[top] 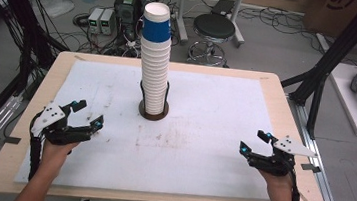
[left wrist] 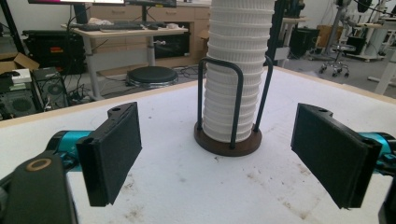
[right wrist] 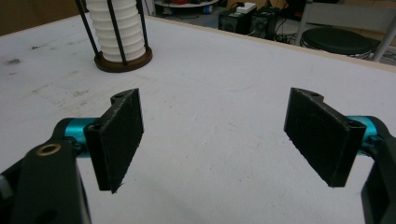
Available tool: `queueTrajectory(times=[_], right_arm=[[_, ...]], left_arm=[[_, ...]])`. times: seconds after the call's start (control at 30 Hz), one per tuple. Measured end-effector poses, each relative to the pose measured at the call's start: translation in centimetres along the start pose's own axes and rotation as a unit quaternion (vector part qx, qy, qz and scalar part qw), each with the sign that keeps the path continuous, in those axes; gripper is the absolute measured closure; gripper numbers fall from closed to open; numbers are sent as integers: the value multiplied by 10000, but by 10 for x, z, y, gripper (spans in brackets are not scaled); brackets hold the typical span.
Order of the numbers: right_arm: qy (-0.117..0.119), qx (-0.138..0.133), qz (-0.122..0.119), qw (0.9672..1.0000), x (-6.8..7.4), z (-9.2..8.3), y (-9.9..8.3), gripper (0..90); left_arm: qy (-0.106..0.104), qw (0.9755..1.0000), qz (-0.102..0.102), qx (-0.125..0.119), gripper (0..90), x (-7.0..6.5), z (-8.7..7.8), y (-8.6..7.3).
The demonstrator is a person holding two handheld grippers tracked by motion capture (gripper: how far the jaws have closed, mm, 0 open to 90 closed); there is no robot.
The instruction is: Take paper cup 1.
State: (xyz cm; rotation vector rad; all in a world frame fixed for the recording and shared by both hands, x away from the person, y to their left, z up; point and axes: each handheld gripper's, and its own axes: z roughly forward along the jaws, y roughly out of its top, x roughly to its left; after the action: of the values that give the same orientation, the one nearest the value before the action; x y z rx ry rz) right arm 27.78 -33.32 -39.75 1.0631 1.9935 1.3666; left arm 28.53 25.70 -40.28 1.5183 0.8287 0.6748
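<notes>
Two grippers rest low near the table's front corners, my left gripper by the left edge and my right gripper by the right, well apart. Both sets of jaws stand spread with nothing between them, I judge ready to reach. My forearms lie level, jaws angled inward. Farther off, midway toward the back edge, the cup stack stands upright in its wire holder, caged so it cannot topple.
</notes>
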Motion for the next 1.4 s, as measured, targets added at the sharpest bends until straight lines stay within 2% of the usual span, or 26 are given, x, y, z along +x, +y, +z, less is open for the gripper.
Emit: queueTrajectory(times=[0.33,0.53,0.63,0.73,0.8,0.87,0.9,0.93,0.97,1.0,1.07,1.1,1.13,1.17,1.2,1.23,1.27,1.4], right_arm=[[31,1,33,10000,0,1,-1,202],[59,47,26,10000,1,0,-4,202],[65,47,-37,10000,2,-1,-4,202],[62,35,-14,10000,2,-2,-3,203],[69,22,-13,10000,3,-2,-3,202],[60,30,-30,10000,4,-2,-3,202],[66,41,-24,10000,4,-2,-3,202],[66,41,-24,10000,4,-2,-3,202],[61,33,-24,10000,4,-2,-2,202],[70,34,-24,10000,4,-2,-2,202],[78,30,-24,10000,5,-1,-1,202],[78,30,-24,10000,5,-1,-1,202],[96,37,-38,9999,5,0,-1,202],[108,42,-42,9999,6,1,-1,202],[111,53,-46,9999,6,1,-1,202],[108,44,-65,9999,6,1,-1,202],[117,56,-47,9999,6,1,-1,202],[115,50,-47,9999,6,1,-1,202]], left_arm=[[9,10000,-66,-13,159,3,3,-1],[-59,9999,-113,33,159,3,3,0],[-132,9998,-93,108,159,3,5,4],[-192,9997,-172,21,157,5,5,11],[-275,9993,-229,-113,156,7,6,21],[-345,9988,-344,-109,152,10,9,33],[-345,9988,-344,-109,153,10,9,33],[-408,9984,-380,-134,153,11,11,39],[-576,9974,-381,-205,152,12,15,53],[-576,9974,-381,-205,151,12,15,53],[-736,9967,-244,-223,144,10,21,75],[-736,9967,-244,-223,143,10,21,75],[-827,9963,-117,-218,142,9,26,92],[-887,9957,-93,-237,142,9,29,99],[-887,9957,-93,-237,142,9,29,99],[-929,9954,-82,-239,142,9,31,106],[-1010,9946,-68,-231,142,10,37,119],[-1223,9923,-50,-200,142,11,48,144]])
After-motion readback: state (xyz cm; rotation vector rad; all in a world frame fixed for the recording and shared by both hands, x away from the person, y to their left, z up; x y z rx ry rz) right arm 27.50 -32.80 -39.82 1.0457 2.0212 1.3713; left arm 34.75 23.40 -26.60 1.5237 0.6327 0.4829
